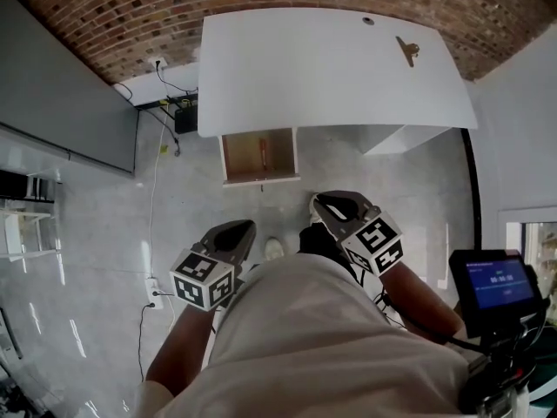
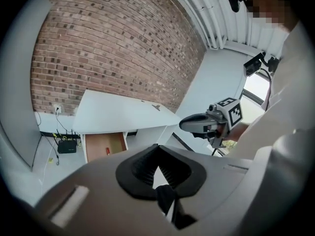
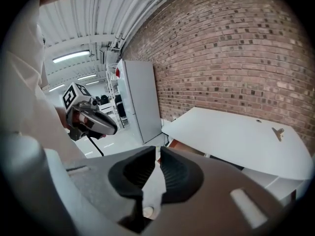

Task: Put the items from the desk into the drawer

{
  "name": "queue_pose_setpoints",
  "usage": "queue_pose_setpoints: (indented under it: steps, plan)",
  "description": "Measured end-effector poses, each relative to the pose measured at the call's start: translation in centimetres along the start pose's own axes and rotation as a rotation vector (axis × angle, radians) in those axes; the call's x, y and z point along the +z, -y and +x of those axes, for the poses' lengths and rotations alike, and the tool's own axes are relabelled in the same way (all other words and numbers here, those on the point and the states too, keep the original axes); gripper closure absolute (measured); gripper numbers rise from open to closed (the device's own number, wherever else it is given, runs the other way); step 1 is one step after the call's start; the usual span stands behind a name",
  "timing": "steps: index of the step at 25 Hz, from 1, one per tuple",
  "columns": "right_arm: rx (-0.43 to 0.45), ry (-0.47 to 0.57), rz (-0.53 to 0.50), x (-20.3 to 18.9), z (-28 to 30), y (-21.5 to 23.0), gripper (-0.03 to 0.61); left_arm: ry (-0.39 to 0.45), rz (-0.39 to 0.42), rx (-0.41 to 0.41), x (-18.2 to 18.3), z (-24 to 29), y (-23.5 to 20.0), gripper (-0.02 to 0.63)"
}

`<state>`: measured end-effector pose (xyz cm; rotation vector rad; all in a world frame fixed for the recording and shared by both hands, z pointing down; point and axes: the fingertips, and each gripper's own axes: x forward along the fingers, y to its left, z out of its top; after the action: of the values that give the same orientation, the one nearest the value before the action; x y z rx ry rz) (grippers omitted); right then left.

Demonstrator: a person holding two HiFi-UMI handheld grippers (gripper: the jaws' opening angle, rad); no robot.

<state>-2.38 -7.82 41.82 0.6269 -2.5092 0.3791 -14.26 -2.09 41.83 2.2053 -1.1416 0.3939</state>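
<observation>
L gripper [image 1: 241, 229], R gripper [image 1: 328, 204]: jaws together, empty. Risk: small flat item [image 1: 406, 50], far right on desk [image 1: 322, 77], may skid when pinched. Drawer [image 1: 258, 158] open.

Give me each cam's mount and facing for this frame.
Head view: on the person's head, steeply down at white desk, open drawer, floor; shows left claw, right claw, forearms, shirt.
Left gripper view: on left claw, along its shut jaws toward desk and brick wall; right claw, shirt at right.
Right gripper view: on right claw, along its shut jaws toward desk and wall; left claw at left.
Shared: all see the desk; each gripper view sees the other claw.
</observation>
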Motion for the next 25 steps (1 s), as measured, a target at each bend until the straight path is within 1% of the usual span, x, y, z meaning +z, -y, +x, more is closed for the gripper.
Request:
queue_pose_setpoints:
  steps: [3, 6, 8, 14, 18, 25]
  plan:
    - [-0.001, 0.004, -0.015, 0.3, -0.1, -1.0, 0.549, -0.012, 0.028, -0.02, -0.7, -0.6, 1.2, 0.606]
    - [-0.019, 0.003, -0.028, 0.5, -1.4, -4.4, 0.549, -0.014, 0.045, -0.06, -2.2, -2.9, 2.8, 0.606]
    - [-0.028, 0.005, -0.031, 0.5, -1.8, -5.6, 0.549, -0.012, 0.06, -0.077, -2.6, -3.7, 3.3, 0.606]
    - [-0.036, 0.009, -0.037, 0.6, -1.8, -5.4, 0.549, -0.013, 0.083, -0.102, -2.2, -2.8, 3.7, 0.606]
    - [-0.038, -0.01, -0.044, 0.3, -1.9, -5.4, 0.552, -0.007, 0.076, -0.113, -2.1, -2.5, 3.7, 0.606]
    - [-0.04, 0.011, -0.063, 1.1, -1.7, -5.6, 0.554, 0.004, 0.066, -0.112, -1.8, -2.7, 3.2, 0.606]
